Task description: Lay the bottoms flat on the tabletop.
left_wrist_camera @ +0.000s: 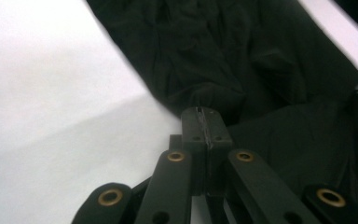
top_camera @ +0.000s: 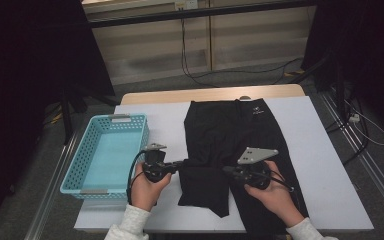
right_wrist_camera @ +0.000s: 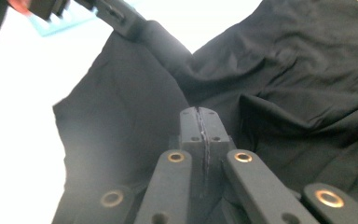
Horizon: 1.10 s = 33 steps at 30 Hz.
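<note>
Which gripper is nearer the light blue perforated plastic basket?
Left. The left gripper sits just beside the light blue perforated plastic basket, at the black trousers' edge; the right gripper lies farther off, over them.

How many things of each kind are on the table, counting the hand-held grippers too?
Black trousers: 1
Turquoise basket: 1
Grippers: 2, the left gripper and the right gripper
Total: 4

Trousers [top_camera: 250, 130]: plain black, small white logo at the waistband
Basket [top_camera: 75, 172]: turquoise, perforated walls
Surface [top_camera: 325, 165]: white
Left claw [left_wrist_camera: 205, 122]: black
Right claw [right_wrist_camera: 199, 122]: black
</note>
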### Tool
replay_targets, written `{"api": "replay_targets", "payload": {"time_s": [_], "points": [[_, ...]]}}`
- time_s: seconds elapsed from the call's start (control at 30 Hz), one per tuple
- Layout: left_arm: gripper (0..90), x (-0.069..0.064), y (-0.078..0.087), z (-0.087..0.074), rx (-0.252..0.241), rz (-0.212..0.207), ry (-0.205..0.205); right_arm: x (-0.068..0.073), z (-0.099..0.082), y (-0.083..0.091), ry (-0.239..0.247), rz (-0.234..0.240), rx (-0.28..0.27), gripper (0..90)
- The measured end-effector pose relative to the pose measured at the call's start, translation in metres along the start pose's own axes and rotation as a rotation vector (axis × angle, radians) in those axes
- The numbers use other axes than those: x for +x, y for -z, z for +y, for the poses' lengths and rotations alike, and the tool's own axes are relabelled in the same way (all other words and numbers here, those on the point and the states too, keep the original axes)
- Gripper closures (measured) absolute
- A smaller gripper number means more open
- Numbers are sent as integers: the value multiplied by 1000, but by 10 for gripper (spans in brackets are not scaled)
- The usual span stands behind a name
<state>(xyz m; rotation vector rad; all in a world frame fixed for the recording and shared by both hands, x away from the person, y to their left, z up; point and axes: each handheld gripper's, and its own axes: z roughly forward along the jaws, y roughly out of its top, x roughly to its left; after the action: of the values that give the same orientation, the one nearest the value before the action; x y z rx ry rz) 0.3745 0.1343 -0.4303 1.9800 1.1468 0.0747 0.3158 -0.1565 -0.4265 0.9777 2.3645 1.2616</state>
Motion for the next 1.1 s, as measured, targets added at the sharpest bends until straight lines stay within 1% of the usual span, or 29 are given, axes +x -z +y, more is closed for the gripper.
{"api": "replay_targets", "payload": {"time_s": [0.03,0.07,0.1,0.13,0.17,0.2,0.23,0.27,0.33,0.4,0.43,0.5,0.57,0.63,0.67,0.7,0.73,0.77,0.8,0.83,0.87,0.9,0.93,0.97,1.0,1.03,1.1], "points": [[896,0,-3,-1,1,6,-4,0,-2,-6,5,-11,16,900],[896,1,-7,-3,12,0,4,1,-4,-11,8,-14,33,900],[895,1,-9,-4,19,2,1,1,-8,-18,21,-23,62,900],[893,2,-11,-5,22,6,-6,0,-11,-22,24,-32,83,900],[885,2,-12,-7,20,10,-6,-1,-14,-25,24,-41,93,900],[862,2,-12,-7,15,14,-8,-2,-16,-27,21,-52,106,900],[811,2,-12,-7,11,15,-9,-4,-17,-27,21,-65,112,900],[724,2,-12,-8,15,16,-17,-6,-18,-26,18,-75,109,900],[655,-1,-11,-9,25,12,-41,-10,-19,-24,1,-83,97,900],[550,-3,-11,-12,36,12,-44,-12,-20,-22,-6,-83,91,900],[522,-5,-11,-14,32,12,-33,-12,-20,-21,-8,-80,90,900],[482,-6,-10,-17,37,12,-36,-12,-21,-21,-15,-73,87,900],[477,-8,-12,-20,47,26,-49,-11,-21,-21,-10,-68,86,900],[487,-9,-15,-23,64,42,-47,-10,-21,-21,-11,-62,84,900],[511,-9,-17,-25,67,35,-45,-10,-21,-21,-7,-61,84,900],[536,-10,-18,-26,63,38,-59,-9,-21,-20,-6,-61,81,900],[567,-11,-18,-26,62,42,-60,-9,-21,-20,-5,-62,80,900],[619,-12,-18,-25,84,25,-55,-9,-21,-20,-4,-64,77,900],[695,-13,-19,-26,93,19,-57,-9,-21,-20,-5,-65,72,900],[737,-15,-20,-26,90,23,-65,-9,-21,-20,-6,-68,69,900],[783,-16,-20,-26,101,26,-79,-9,-21,-20,-7,-68,68,900],[835,-17,-21,-26,112,14,-65,-9,-21,-21,-5,-67,69,900],[880,-17,-20,-25,108,12,-62,-8,-21,-21,-4,-67,69,900],[890,-18,-19,-24,104,10,-64,-8,-20,-21,-2,-66,69,900],[893,-18,-16,-22,101,-4,-52,-8,-20,-20,-2,-66,66,900],[894,-18,-13,-19,100,-13,-54,-8,-20,-19,-1,-66,61,900],[896,-18,-4,-14,72,-27,-36,-9,-20,-18,-6,-65,55,900]]}}
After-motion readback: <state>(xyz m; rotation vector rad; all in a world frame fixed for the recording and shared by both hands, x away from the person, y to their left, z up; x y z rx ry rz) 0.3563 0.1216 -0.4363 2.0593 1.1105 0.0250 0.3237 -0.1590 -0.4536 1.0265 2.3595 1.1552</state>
